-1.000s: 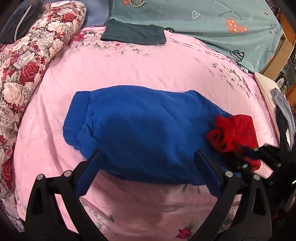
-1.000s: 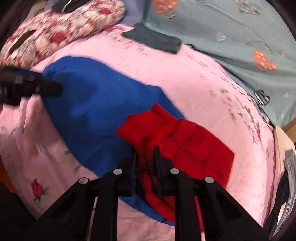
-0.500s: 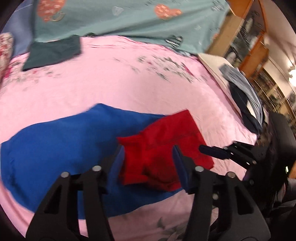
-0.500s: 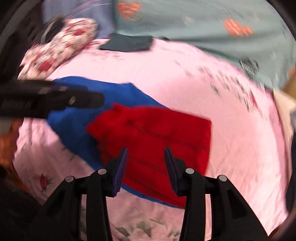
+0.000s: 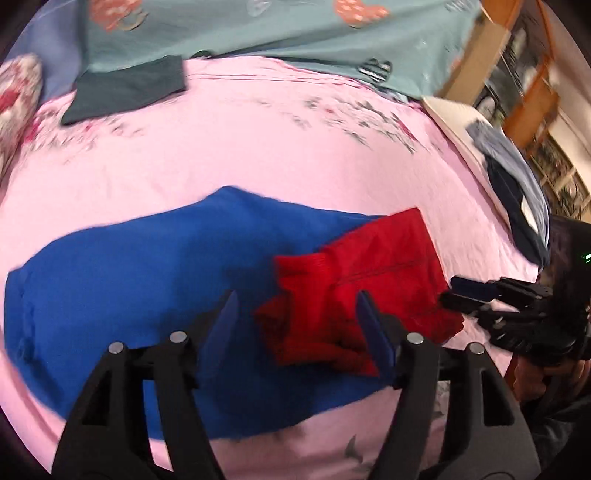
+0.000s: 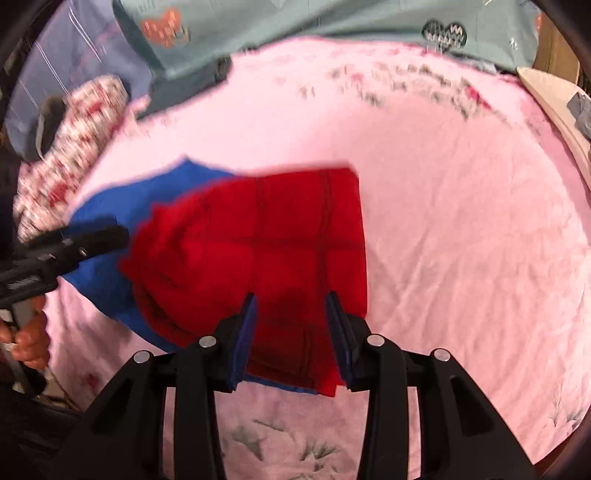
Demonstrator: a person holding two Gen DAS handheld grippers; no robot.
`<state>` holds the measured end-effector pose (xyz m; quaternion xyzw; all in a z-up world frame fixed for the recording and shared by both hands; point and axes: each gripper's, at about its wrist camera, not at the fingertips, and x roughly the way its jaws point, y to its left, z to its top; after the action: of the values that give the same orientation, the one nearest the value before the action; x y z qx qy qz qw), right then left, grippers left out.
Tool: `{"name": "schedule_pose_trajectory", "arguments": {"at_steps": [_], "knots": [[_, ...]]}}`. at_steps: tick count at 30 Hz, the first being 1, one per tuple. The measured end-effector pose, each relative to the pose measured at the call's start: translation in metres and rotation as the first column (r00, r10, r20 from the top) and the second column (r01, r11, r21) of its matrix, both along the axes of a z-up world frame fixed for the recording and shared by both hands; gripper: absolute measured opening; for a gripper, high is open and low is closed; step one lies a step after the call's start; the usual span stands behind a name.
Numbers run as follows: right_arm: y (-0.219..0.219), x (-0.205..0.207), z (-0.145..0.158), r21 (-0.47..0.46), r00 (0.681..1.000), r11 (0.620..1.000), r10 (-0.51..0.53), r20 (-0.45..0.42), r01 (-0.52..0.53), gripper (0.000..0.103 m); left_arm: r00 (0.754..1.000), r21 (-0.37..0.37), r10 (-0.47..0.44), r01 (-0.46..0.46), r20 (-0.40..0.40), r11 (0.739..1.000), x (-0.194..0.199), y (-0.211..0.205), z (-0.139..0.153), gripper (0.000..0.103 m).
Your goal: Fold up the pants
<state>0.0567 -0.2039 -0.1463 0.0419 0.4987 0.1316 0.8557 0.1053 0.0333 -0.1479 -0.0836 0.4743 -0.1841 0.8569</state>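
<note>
Blue pants [image 5: 140, 291] lie spread on the pink bedspread [image 5: 258, 147], with a crumpled red garment [image 5: 351, 291] on their right end. My left gripper [image 5: 297, 306] is open just above the red garment's left part. My right gripper [image 6: 291, 306] is open over the near edge of the red garment [image 6: 258, 251], which covers most of the blue pants [image 6: 110, 218] in that view. The right gripper also shows in the left wrist view [image 5: 480, 295], beside the red garment's right edge. The left gripper shows in the right wrist view [image 6: 74, 240].
A folded dark green garment [image 5: 125, 88] lies at the far side of the bed. A floral pillow [image 6: 70, 147] is at the left. A teal sheet [image 5: 258, 29] covers the back. Clothes [image 5: 513, 184] lie on a cream surface at the right, near wooden shelves.
My right gripper let go of the red garment and opened; the garment now lies flatter. My left gripper swung right from the blue pants' near edge to over the red garment.
</note>
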Motion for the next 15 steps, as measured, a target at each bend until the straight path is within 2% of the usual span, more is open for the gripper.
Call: {"name": "schedule_pose_trajectory", "arguments": {"at_steps": [2, 4, 5, 7, 9, 10, 12, 14, 15], "knots": [[0.004, 0.002, 0.013, 0.016, 0.999, 1.0, 0.017, 0.037, -0.018, 0.04, 0.999, -0.029, 0.008, -0.009, -0.04, 1.0, -0.002, 0.01, -0.005, 0.066], [0.011, 0.01, 0.017, 0.026, 0.998, 0.999, 0.043, 0.053, -0.045, 0.04, 0.997, -0.025, 0.004, -0.006, -0.072, 1.0, -0.003, 0.011, -0.015, 0.064], [0.016, 0.015, 0.014, 0.03, 0.997, 0.998, 0.057, 0.046, -0.059, 0.04, 0.995, -0.031, -0.004, 0.001, -0.096, 1.0, -0.004, 0.009, -0.022, 0.056], [0.02, 0.026, -0.001, 0.012, 0.998, 0.998, 0.056, -0.012, -0.056, 0.041, 0.991, -0.046, -0.023, 0.017, -0.13, 0.999, -0.001, 0.0, -0.035, 0.045], [0.017, 0.034, -0.029, -0.058, 0.995, 0.998, 0.018, -0.099, -0.024, 0.041, 0.99, -0.002, -0.033, 0.033, -0.139, 0.999, 0.002, -0.01, -0.042, 0.042], [0.016, 0.032, -0.031, -0.053, 0.997, 0.998, 0.024, -0.076, -0.028, 0.041, 0.992, 0.014, -0.031, 0.033, -0.123, 0.999, 0.002, -0.012, -0.038, 0.042], [0.017, 0.029, -0.028, -0.073, 0.997, 0.996, 0.047, -0.068, -0.052, 0.042, 0.999, 0.031, -0.006, 0.007, -0.052, 1.0, -0.005, 0.002, -0.016, 0.044], [0.021, 0.025, -0.016, -0.075, 0.997, 0.996, 0.054, -0.054, -0.058, 0.043, 0.998, 0.049, 0.061, -0.061, 0.011, 0.997, -0.01, 0.027, 0.004, 0.07], [0.023, 0.022, -0.01, -0.067, 0.997, 0.996, 0.063, -0.033, -0.065, 0.043, 0.994, 0.059, 0.103, -0.105, 0.031, 0.993, -0.012, 0.043, 0.01, 0.074]]}}
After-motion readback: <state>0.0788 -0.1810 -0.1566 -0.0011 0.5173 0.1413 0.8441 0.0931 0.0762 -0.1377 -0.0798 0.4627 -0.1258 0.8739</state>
